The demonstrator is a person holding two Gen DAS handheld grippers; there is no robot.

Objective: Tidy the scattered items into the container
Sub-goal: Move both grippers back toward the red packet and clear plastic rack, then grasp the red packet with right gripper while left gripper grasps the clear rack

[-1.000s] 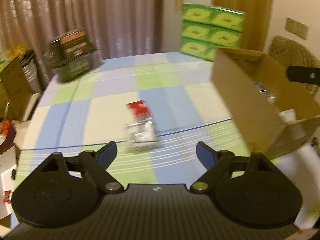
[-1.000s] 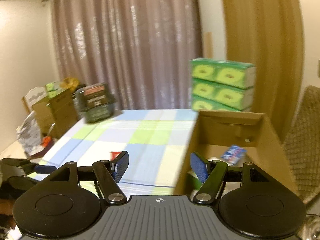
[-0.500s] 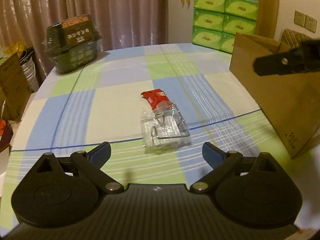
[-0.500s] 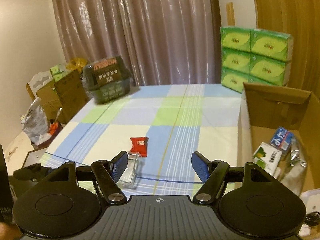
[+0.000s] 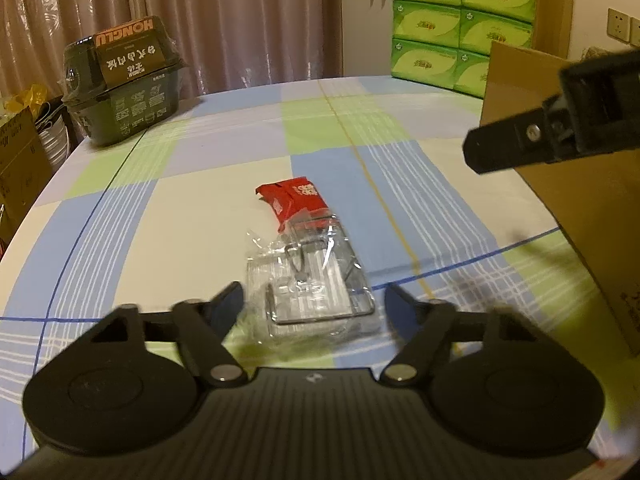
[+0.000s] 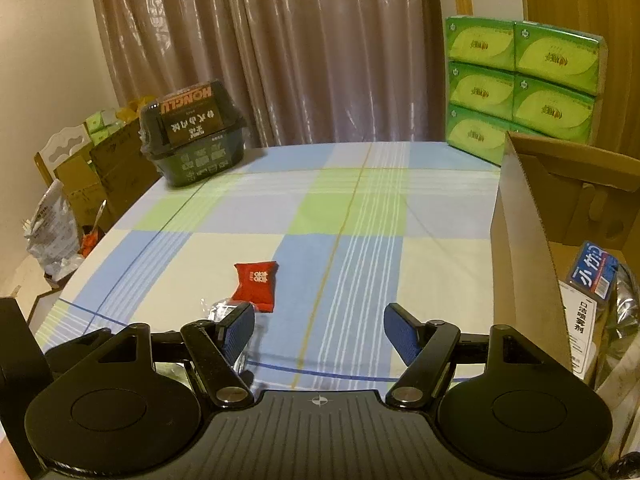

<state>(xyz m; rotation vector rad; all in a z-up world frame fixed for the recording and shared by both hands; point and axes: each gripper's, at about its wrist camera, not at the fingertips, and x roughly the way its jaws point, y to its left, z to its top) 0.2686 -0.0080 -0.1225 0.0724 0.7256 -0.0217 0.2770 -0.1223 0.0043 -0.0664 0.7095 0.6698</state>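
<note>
One clear packet [image 5: 316,300] between closing left tongs [image 5: 314,304]

Lying on the checked tablecloth [image 5: 192,216]: clear plastic packet [image 5: 316,292] touching red sachet [image 5: 294,200]. Standing at the edges: cardboard box [image 6: 524,240], dark wrapped container [image 6: 196,136], green tissue packs [image 6: 520,84].

Clear plastic packet [image 5: 316,296] flat on tablecloth, red sachet [image 5: 294,200] touching

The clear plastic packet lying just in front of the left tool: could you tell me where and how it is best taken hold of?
Grip the clear packet across its two long side edges at the near end, coming from the near side and above. It lies flat, lengthwise away from the closing left tool, already between its fingers; the red sachet overlaps the far end.
</note>
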